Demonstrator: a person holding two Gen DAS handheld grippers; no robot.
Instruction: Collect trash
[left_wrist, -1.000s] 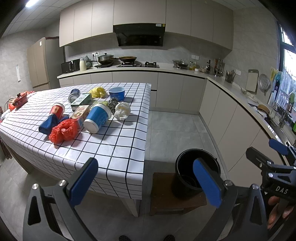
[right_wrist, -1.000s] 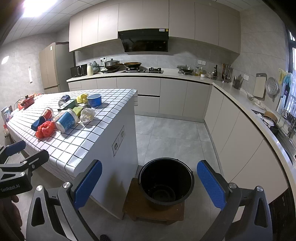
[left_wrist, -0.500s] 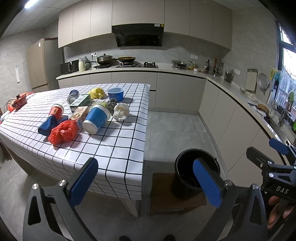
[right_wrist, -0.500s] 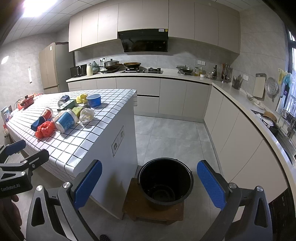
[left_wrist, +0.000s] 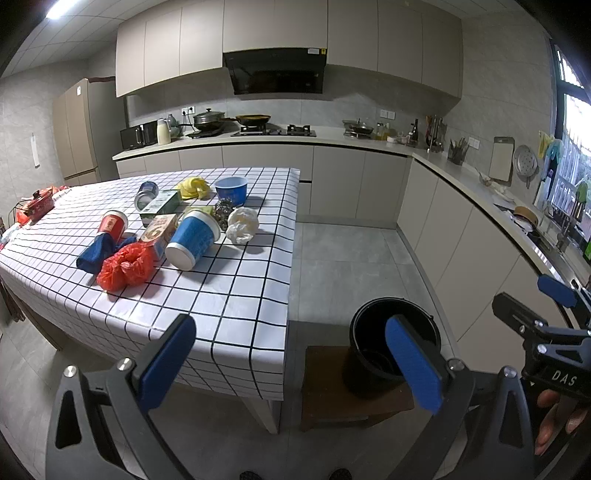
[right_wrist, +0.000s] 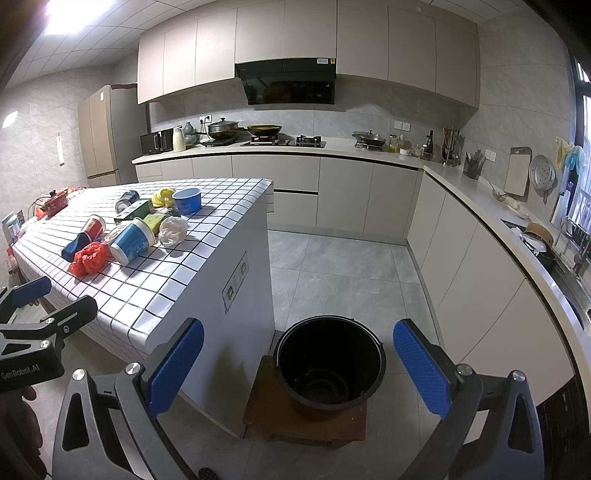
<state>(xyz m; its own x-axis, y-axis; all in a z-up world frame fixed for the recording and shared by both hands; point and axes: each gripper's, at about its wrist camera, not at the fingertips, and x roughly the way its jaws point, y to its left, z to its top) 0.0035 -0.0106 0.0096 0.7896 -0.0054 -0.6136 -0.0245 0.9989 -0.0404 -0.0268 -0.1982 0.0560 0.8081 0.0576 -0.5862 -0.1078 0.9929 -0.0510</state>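
Observation:
Trash lies in a cluster on the checked table (left_wrist: 236, 295): a red plastic bag (left_wrist: 125, 267), a blue cloth (left_wrist: 98, 253), a red cup (left_wrist: 112, 226), a blue tub on its side (left_wrist: 192, 239), a white crumpled bag (left_wrist: 242, 223), a blue bowl (left_wrist: 231, 189), a yellow wad (left_wrist: 192, 187), a can (left_wrist: 146, 194). A black bucket (right_wrist: 328, 363) stands on a low wooden stool (right_wrist: 306, 419) by the table's end. My left gripper (left_wrist: 290, 363) is open and empty, short of the table's near corner. My right gripper (right_wrist: 299, 367) is open and empty above the bucket.
Kitchen cabinets and a counter (right_wrist: 480, 206) run along the back and right walls. A fridge (right_wrist: 101, 133) stands at the back left. Grey tiled floor (right_wrist: 332, 273) lies between the table and the cabinets. A red object (left_wrist: 37, 201) sits at the table's far left.

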